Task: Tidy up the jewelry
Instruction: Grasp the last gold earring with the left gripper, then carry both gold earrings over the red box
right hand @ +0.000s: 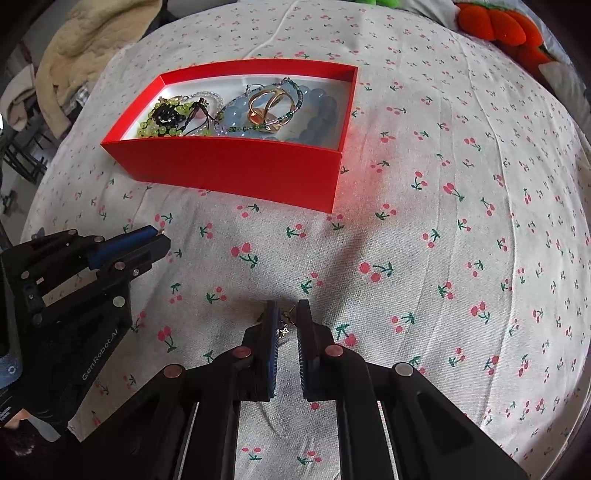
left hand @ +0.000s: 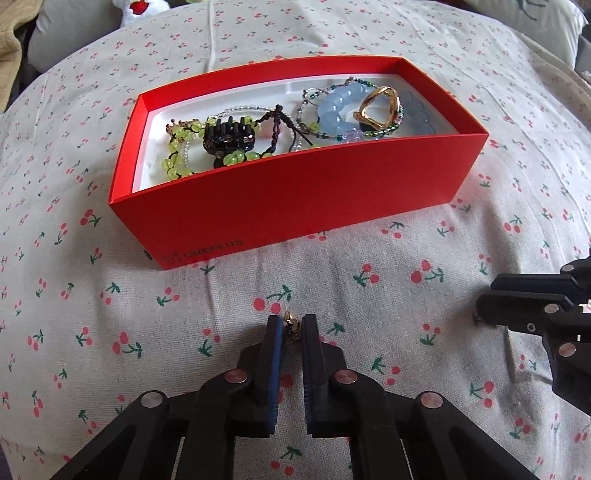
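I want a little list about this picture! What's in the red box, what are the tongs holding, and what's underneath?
box: red box, open, no lid on it
in the box: green bead bracelet, black hair clip, light blue bead bracelet, gold ring
left tongs: nipping a small gold trinket
right tongs: nipping a small gold piece, too tiny to name
underneath: cherry-print cloth
far corner: orange plush toy
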### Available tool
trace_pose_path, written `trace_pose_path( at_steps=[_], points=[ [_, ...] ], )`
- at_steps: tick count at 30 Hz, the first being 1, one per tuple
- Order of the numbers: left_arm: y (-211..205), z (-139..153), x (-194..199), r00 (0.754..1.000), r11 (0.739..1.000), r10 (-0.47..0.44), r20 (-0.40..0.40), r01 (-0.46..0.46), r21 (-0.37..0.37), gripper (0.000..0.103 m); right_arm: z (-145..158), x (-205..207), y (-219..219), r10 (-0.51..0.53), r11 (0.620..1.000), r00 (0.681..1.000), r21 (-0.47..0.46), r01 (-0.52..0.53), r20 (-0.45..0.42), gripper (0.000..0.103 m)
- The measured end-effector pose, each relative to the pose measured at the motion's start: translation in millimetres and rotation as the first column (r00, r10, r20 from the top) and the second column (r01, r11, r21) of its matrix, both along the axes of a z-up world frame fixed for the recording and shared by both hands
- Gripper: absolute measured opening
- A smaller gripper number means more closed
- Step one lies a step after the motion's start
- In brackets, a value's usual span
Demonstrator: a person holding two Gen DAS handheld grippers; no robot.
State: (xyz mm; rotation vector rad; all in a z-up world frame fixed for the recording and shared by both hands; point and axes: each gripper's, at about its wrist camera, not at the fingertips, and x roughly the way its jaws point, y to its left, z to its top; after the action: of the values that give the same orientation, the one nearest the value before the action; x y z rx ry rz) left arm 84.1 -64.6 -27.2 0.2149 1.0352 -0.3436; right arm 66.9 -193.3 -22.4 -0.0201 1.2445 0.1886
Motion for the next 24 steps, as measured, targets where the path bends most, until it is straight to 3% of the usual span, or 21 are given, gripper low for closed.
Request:
trace_pose_path(
  at_steps=[15,24],
  points=[
    [39.0,10.7,-0.7,0.993,0.989,0.064,-0.100,-0.077,-0.127,0.003,11.1,-1.7,-8.2,-0.043,0.999,0.999,0.017,0.043,0.001,0.010],
    [54.3,35.0,0.6,0.991,0.975,0.101,-0.087,-0.117,-0.190,0.003,34.3,-5.0,-12.2,-0.083,0.994,0.996,0.075,0.080,0.037,0.010]
  ],
)
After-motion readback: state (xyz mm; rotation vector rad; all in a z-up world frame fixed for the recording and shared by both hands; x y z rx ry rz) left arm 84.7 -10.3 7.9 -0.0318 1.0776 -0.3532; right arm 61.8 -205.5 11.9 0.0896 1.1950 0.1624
